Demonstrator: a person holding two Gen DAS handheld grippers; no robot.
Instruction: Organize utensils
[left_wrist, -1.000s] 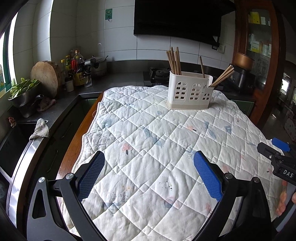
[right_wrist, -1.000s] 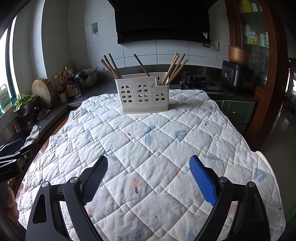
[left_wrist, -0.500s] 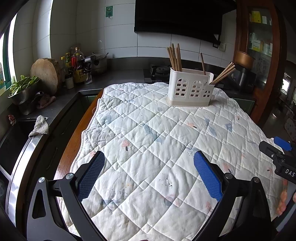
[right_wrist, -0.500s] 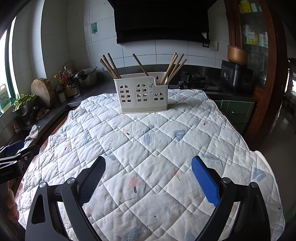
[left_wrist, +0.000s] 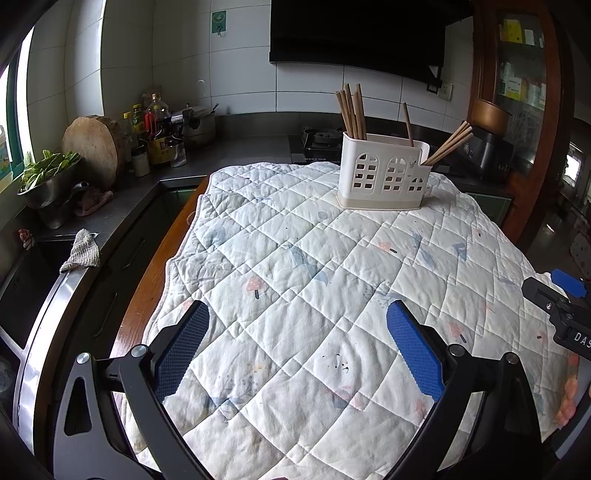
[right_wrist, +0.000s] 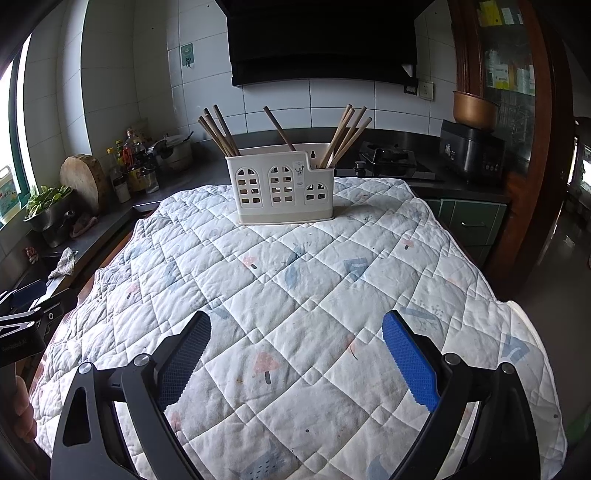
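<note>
Ahead of your left gripper (left_wrist: 295, 350), fingers spread wide with nothing between them, the quilt (left_wrist: 314, 266) lies flat and bare all the way to the caddy (left_wrist: 384, 177). The same holds for your right gripper (right_wrist: 295, 354): open quilt up to the caddy's front wall. The caddy stands alone at the far end of the surface (left_wrist: 155, 258), with room to pass on both its sides. Above it, chopsticks (right_wrist: 218, 129) lean out left, middle and right, so a straight drop from overhead meets their tips. The two grippers sit side by side, well apart. Beyond the surface's left edge a counter (left_wrist: 110, 218) carries bottles, a bowl and a board.
</note>
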